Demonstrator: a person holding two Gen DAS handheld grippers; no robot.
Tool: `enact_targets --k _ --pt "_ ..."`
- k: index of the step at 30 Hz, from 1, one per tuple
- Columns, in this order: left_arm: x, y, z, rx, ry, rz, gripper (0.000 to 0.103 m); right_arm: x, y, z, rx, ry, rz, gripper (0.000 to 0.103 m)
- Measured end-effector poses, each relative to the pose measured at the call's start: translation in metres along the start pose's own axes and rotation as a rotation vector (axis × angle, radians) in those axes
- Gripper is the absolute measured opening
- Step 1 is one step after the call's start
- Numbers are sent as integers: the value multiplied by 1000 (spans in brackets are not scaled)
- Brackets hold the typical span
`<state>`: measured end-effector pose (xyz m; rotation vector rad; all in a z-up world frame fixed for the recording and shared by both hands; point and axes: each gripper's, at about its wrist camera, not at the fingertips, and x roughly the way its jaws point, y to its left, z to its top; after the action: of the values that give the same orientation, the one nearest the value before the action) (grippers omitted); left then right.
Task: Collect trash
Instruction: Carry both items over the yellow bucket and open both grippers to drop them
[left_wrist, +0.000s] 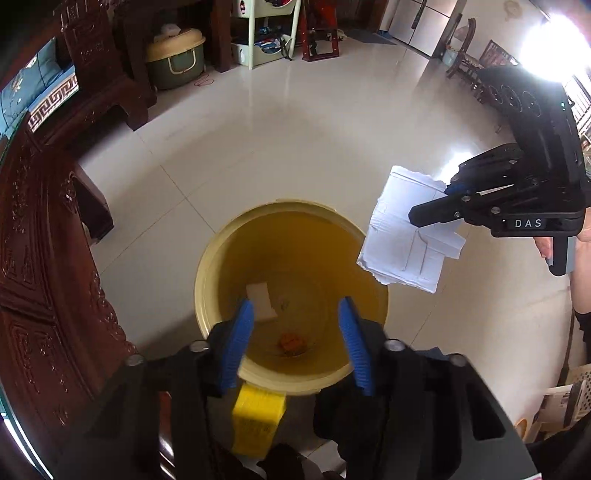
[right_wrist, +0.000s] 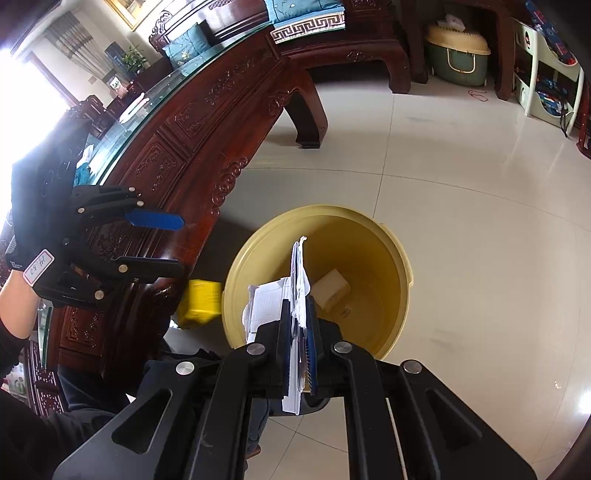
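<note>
Item: torn white paper (right_wrist: 299, 266), clamped in right gripper (right_wrist: 299, 347), hanging above yellow bin (right_wrist: 399, 258) near its rim. Left gripper (left_wrist: 295, 343): jaws apart, empty, over the bin mouth. Handling: centre paper over opening before releasing.

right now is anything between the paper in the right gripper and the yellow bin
Nothing visible. The right hand-held gripper holds the torn paper beside the bin's open mouth; the left hand-held gripper hangs open above it, off that path.
</note>
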<state>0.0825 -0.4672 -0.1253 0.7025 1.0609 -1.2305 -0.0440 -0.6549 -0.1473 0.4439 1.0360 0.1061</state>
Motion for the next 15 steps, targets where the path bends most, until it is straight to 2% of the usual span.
enact_targets --k 13,15 --pt "6 4 8 -16 28 18 42 12 5 2 -11 23 15 8" --pt "5 6 8 -24 26 18 47 13 10 5 -32 20 10 12"
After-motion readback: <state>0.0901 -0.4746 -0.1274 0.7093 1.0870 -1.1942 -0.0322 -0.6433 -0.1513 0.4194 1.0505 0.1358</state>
